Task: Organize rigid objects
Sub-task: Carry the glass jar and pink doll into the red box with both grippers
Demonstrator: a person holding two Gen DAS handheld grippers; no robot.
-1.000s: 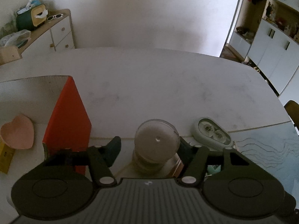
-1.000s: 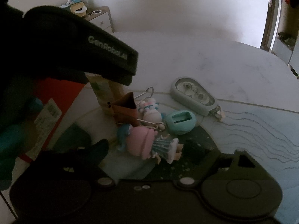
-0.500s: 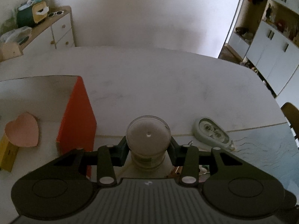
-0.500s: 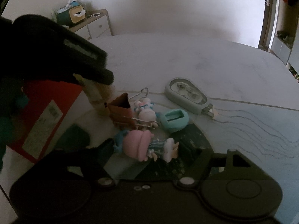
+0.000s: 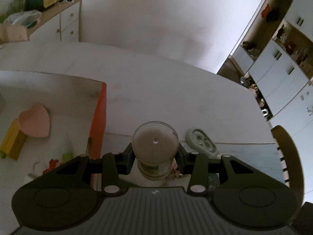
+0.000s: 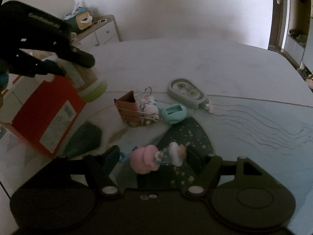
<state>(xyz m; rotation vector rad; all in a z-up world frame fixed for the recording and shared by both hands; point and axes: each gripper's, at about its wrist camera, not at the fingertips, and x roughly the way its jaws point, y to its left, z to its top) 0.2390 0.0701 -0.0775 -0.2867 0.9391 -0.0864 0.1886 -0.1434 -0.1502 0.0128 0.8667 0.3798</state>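
My left gripper (image 5: pixel 155 156) is shut on a clear round jar (image 5: pixel 155 148) with a green label and holds it lifted above the table, beside the red box (image 5: pixel 98 121). In the right wrist view the jar (image 6: pixel 88 82) hangs tilted over the red box (image 6: pixel 47 113). My right gripper (image 6: pixel 154 158) is open around a pink-haired doll figure (image 6: pixel 156 159) lying on the mat. A brown binder clip (image 6: pixel 130 110), a bunny charm (image 6: pixel 148 104), a teal sharpener (image 6: pixel 174 113) and a correction tape dispenser (image 6: pixel 187 93) lie beyond it.
Inside the box lie a pink heart dish (image 5: pixel 34 120), a yellow block (image 5: pixel 11 142) and small green and red items (image 5: pixel 66 155). A chair back (image 5: pixel 289 156) stands at the right table edge. A sideboard (image 5: pixel 58 19) stands at the far left wall.
My left gripper closed on the jar and lifted it up and left toward the red box. My right gripper drew back and its fingers now flank the doll.
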